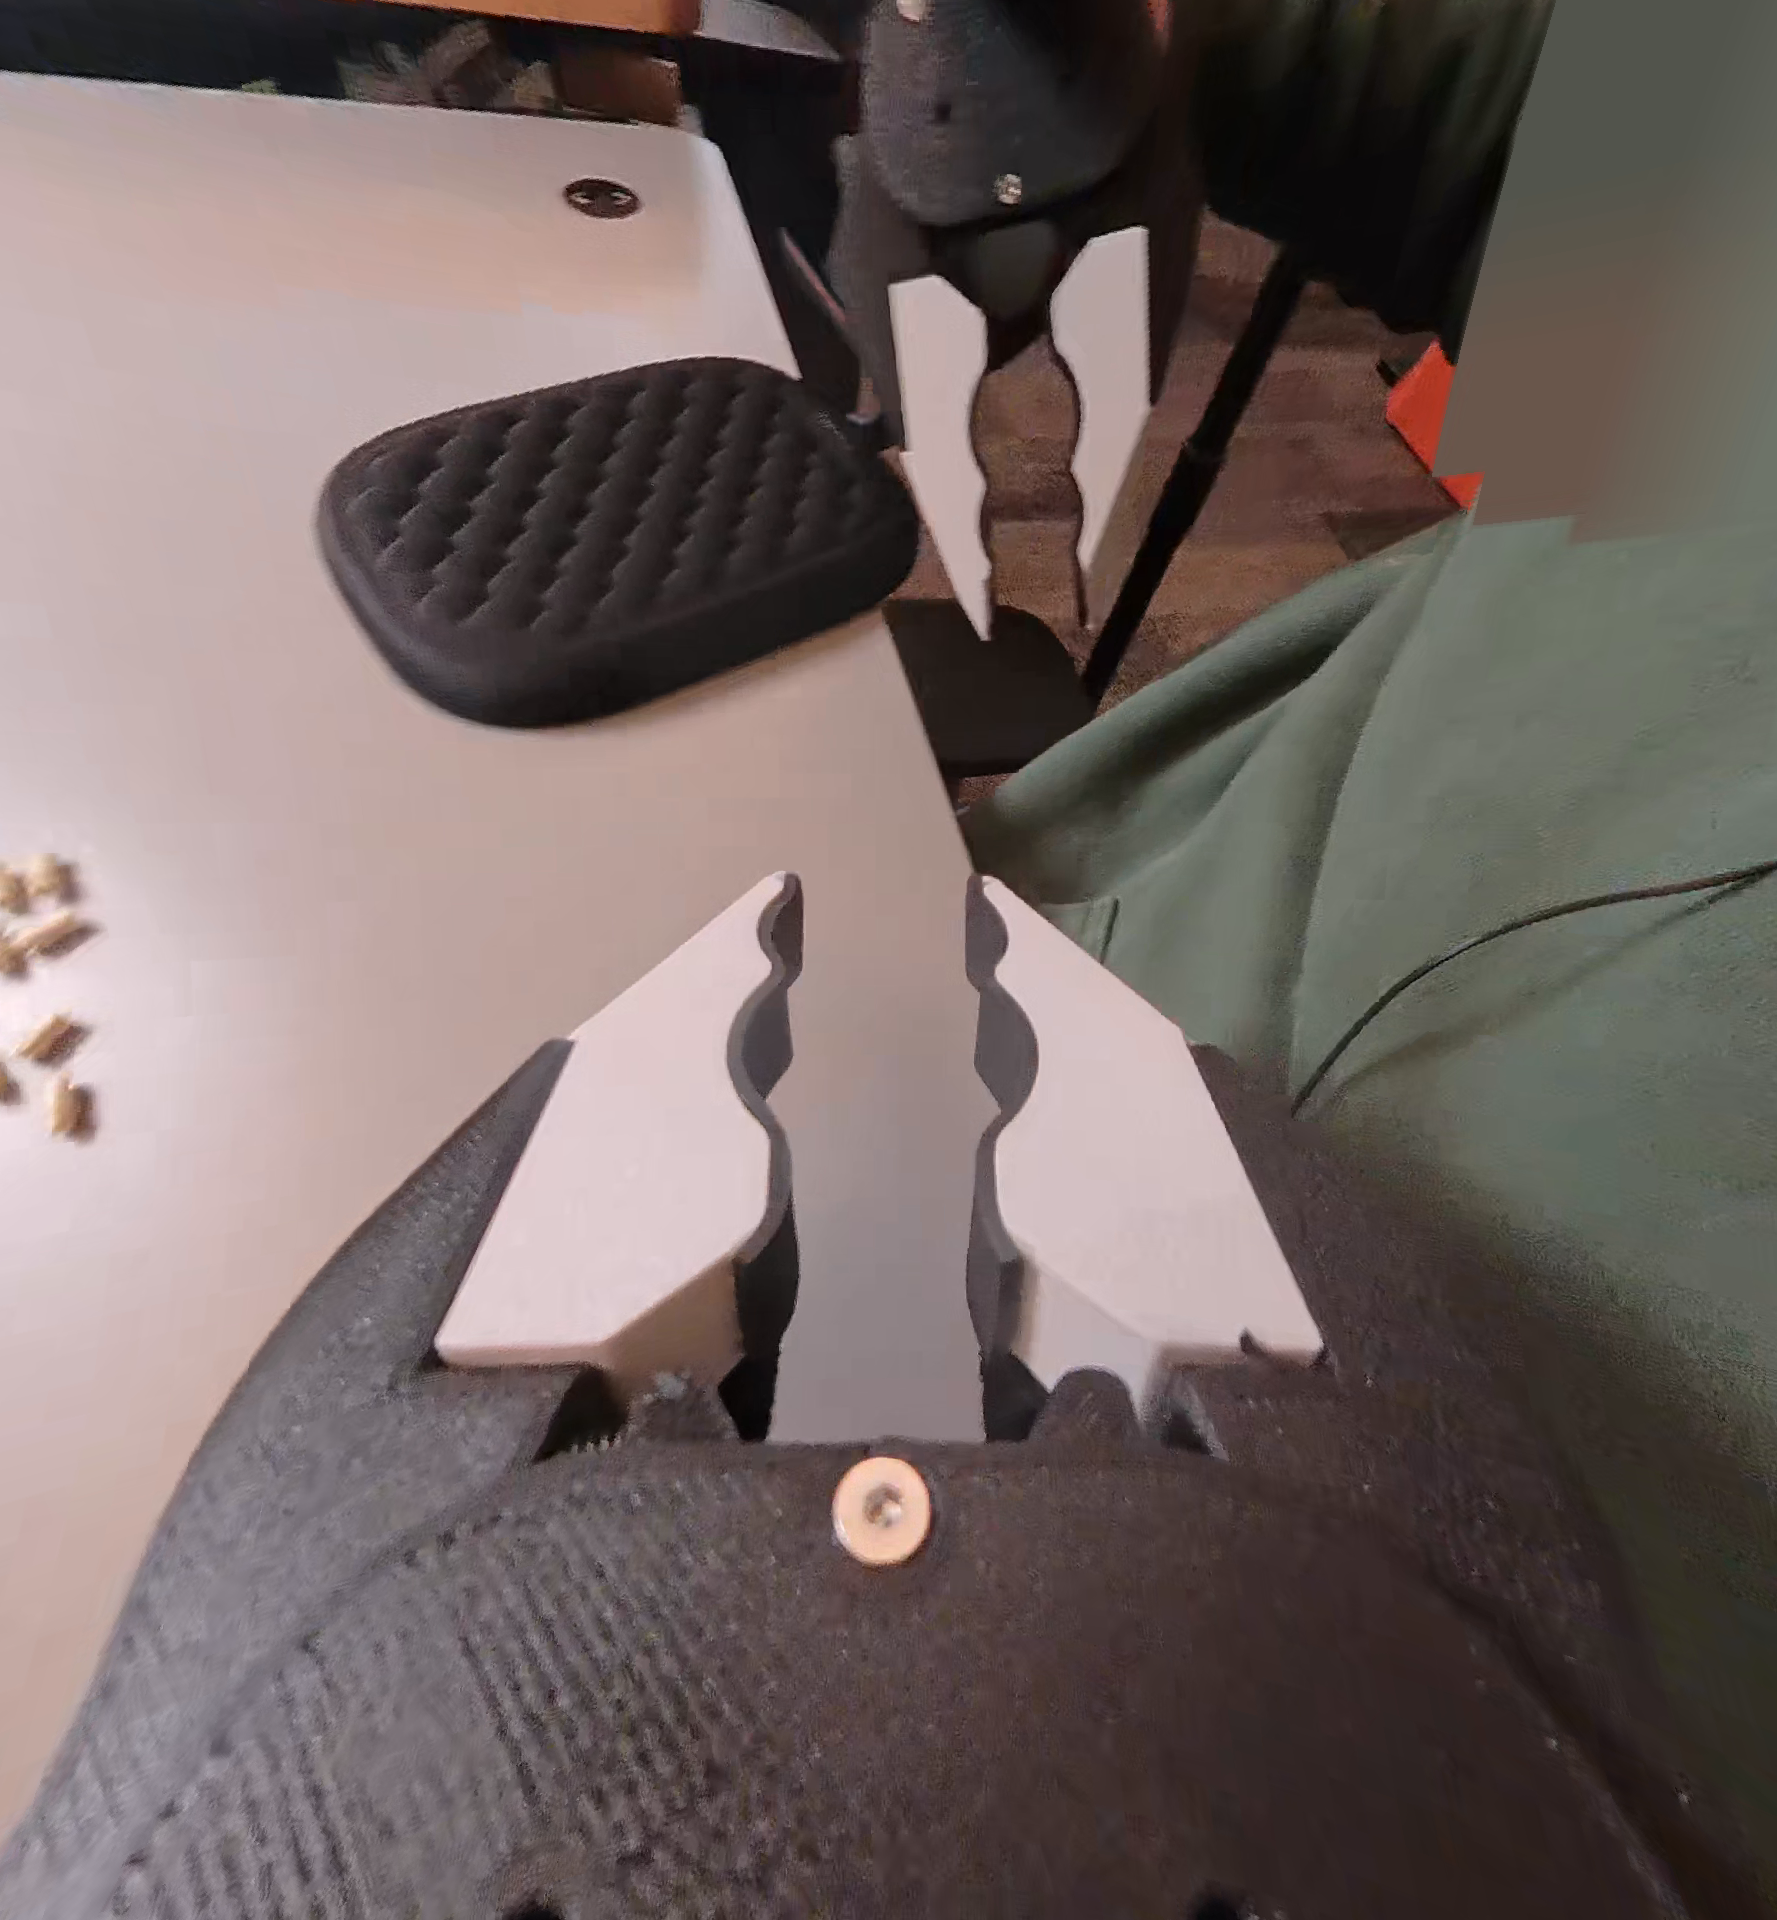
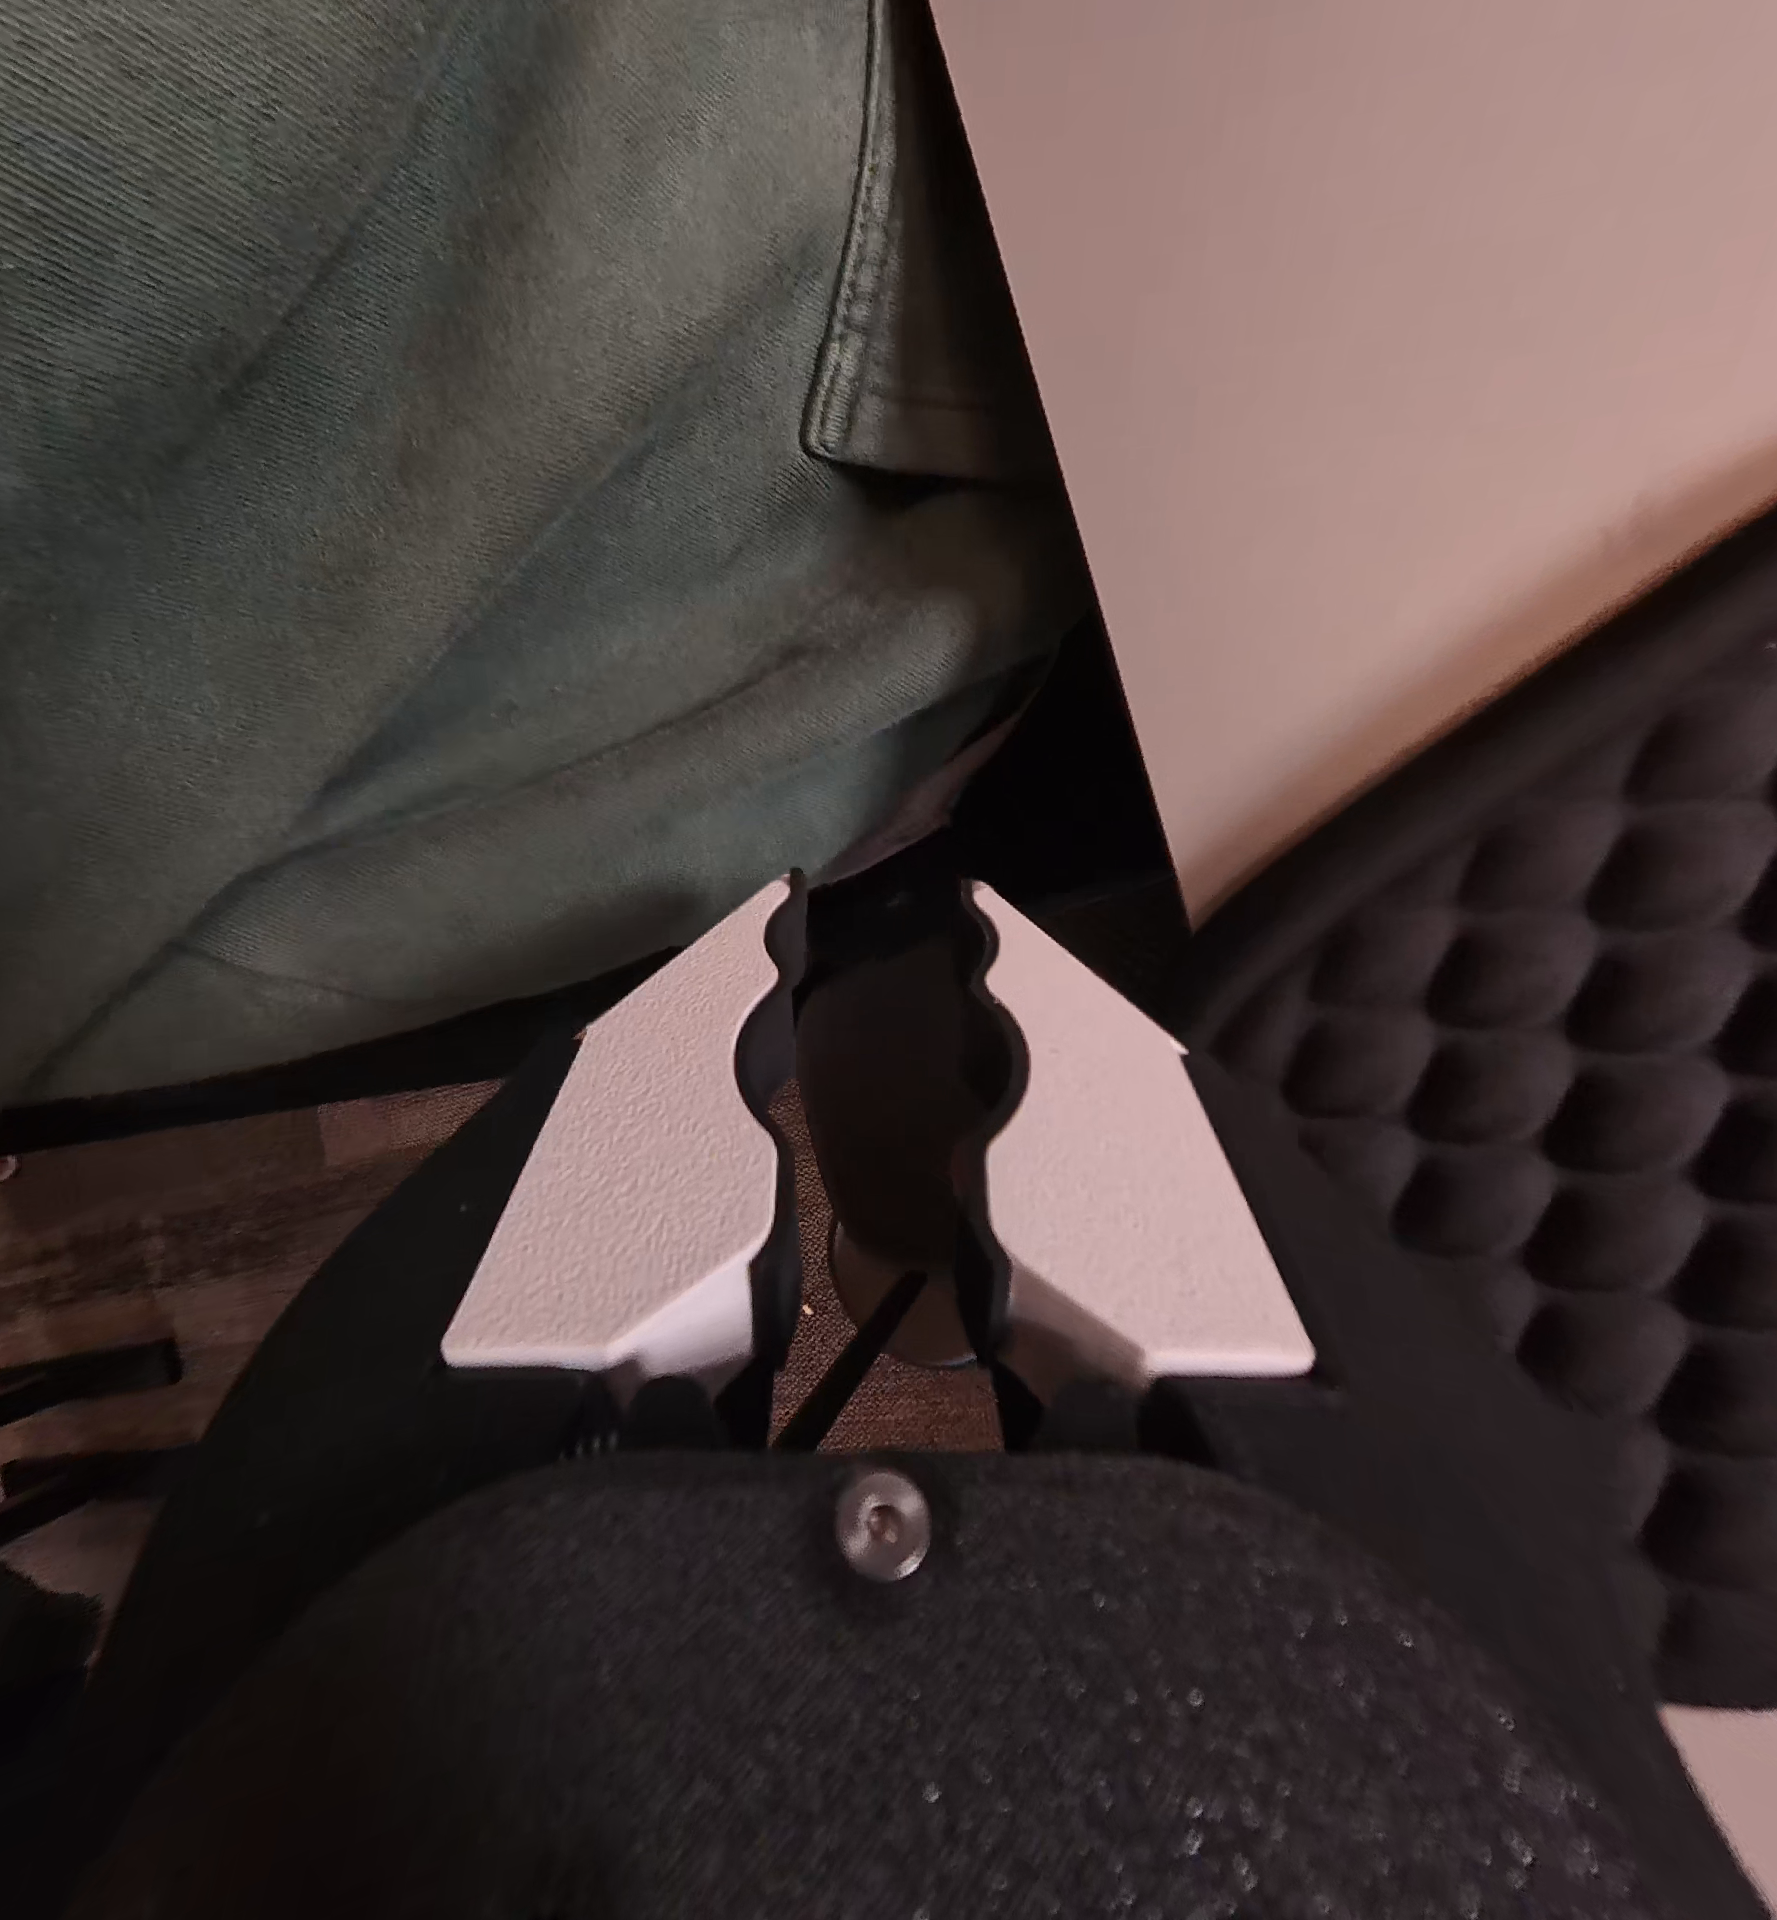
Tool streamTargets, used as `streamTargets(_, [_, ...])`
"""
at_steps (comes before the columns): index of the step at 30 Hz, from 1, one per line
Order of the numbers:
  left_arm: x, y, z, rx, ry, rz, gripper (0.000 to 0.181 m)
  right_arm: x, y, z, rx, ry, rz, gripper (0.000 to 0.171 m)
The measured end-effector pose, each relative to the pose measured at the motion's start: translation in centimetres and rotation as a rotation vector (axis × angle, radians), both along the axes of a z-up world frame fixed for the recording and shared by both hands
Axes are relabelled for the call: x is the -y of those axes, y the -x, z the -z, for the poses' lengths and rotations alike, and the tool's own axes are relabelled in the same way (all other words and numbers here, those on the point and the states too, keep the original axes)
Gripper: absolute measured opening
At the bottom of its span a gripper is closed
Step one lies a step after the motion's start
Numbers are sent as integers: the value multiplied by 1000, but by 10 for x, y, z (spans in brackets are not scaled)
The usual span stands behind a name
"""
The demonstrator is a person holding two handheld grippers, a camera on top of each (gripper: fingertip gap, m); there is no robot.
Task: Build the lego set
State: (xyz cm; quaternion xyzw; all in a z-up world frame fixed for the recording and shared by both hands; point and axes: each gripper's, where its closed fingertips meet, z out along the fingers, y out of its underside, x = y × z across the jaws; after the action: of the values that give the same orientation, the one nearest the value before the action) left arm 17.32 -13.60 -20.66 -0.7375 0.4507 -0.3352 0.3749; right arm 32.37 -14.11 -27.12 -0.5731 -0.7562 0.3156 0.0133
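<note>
Lego pieces (image 1: 22, 987), small tan bits, lie scattered loose on the white table (image 1: 344, 831), off to the L of the left gripper (image 1: 884, 894). That gripper hangs over the table edge w/ jaws spread, nothing between. Beyond it a black dimpled pad (image 1: 614, 540) sits at the edge. Farther off, right gripper (image 1: 1035, 592) points down past the edge, also spread, empty, next to green fabric (image 2: 344, 520).
</note>
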Motion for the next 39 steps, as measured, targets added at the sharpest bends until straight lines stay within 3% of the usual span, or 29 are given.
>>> streamTargets(4, [5,-19,2,-29,-21,51,30,-15,-12,-5,5,-20,48,26])
streamTargets(10, [-6,-8,8,-15,-41,10,30,-34,-26,-20,-12,-80,170,25])
streamTargets(18, [-11,-22,-19,174,17,-14,29,-1,-58,-37,-184,-183,447,24])
streamTargets(22, [13,-39,-23,153,26,-1,30,25,-78,-31,-275,-194,555,24])
streamTargets(27, [57,-54,-13,112,12,-20,30,60,-98,-14,-264,-182,563,24])
streamTargets(31, [92,-65,-10,220,74,-90,30,86,-111,-8,-334,-207,628,25])
streamTargets(39, [146,-71,2,202,-14,-149,30,102,-191,-16,-502,-470,1040,24])
